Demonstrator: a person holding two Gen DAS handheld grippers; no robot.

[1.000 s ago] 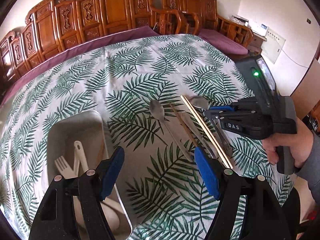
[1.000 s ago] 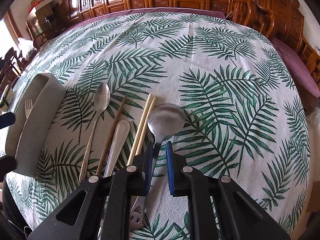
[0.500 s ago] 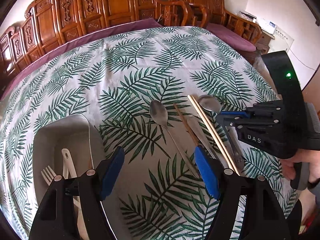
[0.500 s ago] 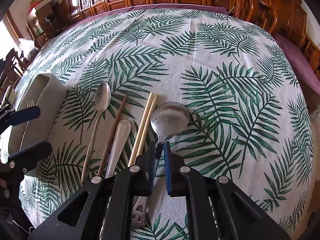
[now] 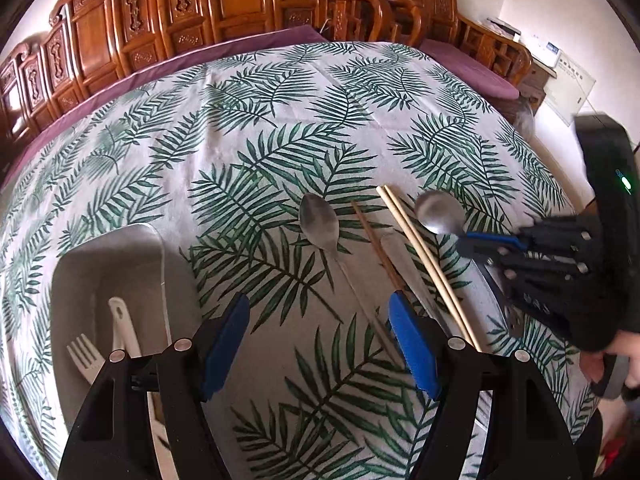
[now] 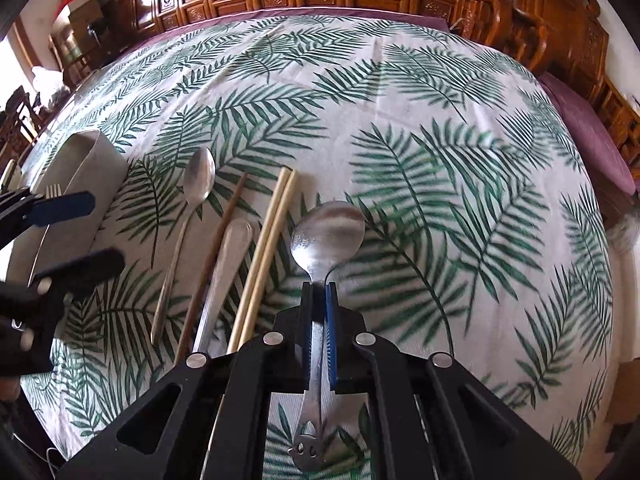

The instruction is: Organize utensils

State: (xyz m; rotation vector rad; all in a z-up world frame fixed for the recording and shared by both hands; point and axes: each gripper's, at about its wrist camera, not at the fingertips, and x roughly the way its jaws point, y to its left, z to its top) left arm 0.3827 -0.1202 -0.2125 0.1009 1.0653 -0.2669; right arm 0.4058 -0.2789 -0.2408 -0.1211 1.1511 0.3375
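My right gripper [image 6: 319, 292] is shut on the handle of a large steel spoon [image 6: 328, 230], lifted slightly off the cloth; it also shows in the left wrist view [image 5: 438, 207]. Left of it lie pale chopsticks [image 6: 266, 248], a steel handle [image 6: 224, 276], a brown chopstick [image 6: 216, 256] and a slim spoon [image 6: 198, 182]. My left gripper [image 5: 320, 328] is open and empty above the cloth, between the grey tray [image 5: 120, 248] and the slim spoon [image 5: 320, 222]. The tray holds a white plastic fork [image 5: 84, 356] and a white utensil [image 5: 120, 320].
The table has a palm-leaf cloth [image 6: 440, 140]. Carved wooden chairs [image 5: 240, 4] ring the far edge. The right gripper body [image 5: 560, 264] and hand sit at the table's right side in the left wrist view.
My right gripper has closed on the large spoon's handle and raised it a little. My left gripper has shifted right, away from above the tray.
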